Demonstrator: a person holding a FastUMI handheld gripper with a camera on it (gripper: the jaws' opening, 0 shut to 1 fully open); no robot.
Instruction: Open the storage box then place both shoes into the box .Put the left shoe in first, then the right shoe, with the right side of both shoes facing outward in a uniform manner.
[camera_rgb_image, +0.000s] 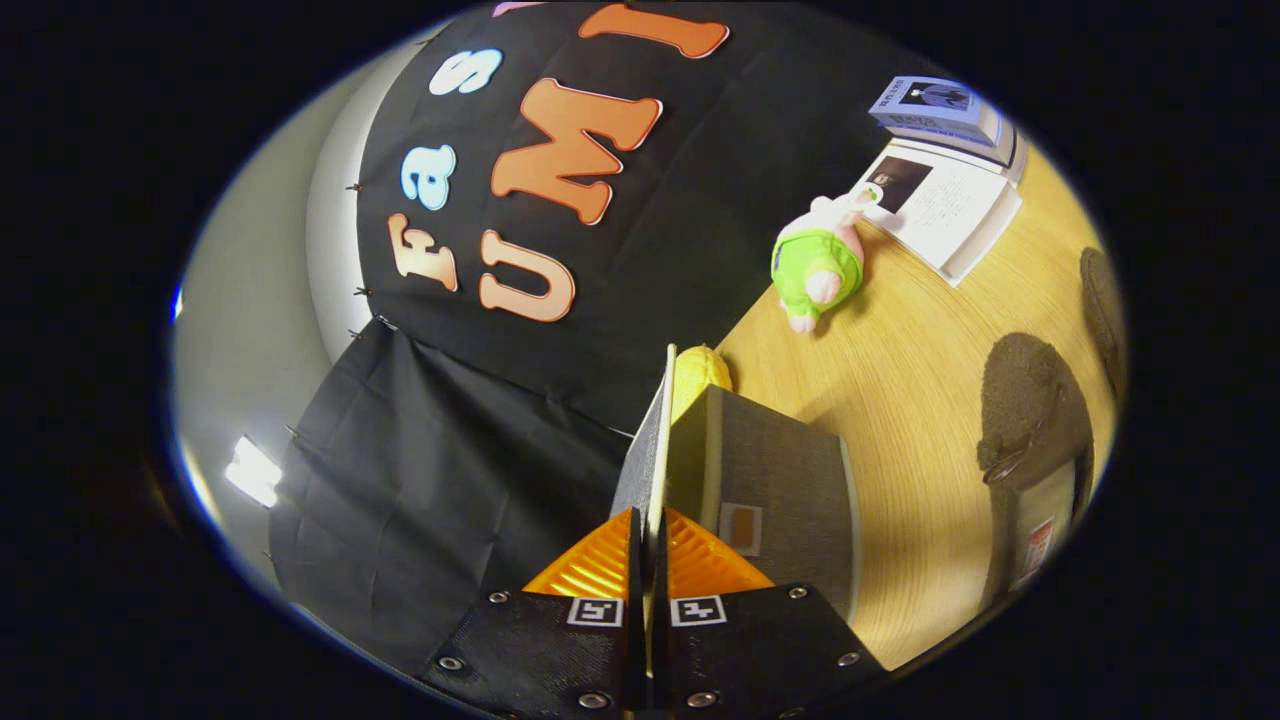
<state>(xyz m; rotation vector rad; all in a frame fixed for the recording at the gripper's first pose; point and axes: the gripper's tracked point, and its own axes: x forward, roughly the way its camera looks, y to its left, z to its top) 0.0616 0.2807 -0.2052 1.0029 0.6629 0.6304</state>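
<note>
Grey felt covered the one storage box (775, 490) I could see, and it stood on the desk (920, 400) just ahead of my gripper (651, 545). My gripper's two fingers were pinched tight on the box lid (650, 440). I saw the lid edge-on, like a thin flat board standing up between the fingers, with one finger pressing on each side. The lid was lifted away from the box, so the box was open on that side. I could not see what was in the box.

I counted two shoes. Both were dark and fuzzy. One shoe (1030, 410) lay on the desk beside the box, well apart from my fingers. The other shoe (1103, 300) lay farther off, near the edge of the desk. Neither shoe was in the box.

I counted one soft toy (818, 262). It was pink and white with a bright green shirt, and it lay on the desk beyond the box. Just past it lay one open book (940, 215) with white pages. One blue book (935, 108) sat on top of the far part of the open book, near the far corner of the desk. One bumpy yellow thing (700, 372) peeked out from behind the box, right by the lid. I could not tell what it was.

The desk was light wood with fine lines in it. Black cloth hung as the wall behind the desk, and a pale grey wall showed past the cloth.
</note>
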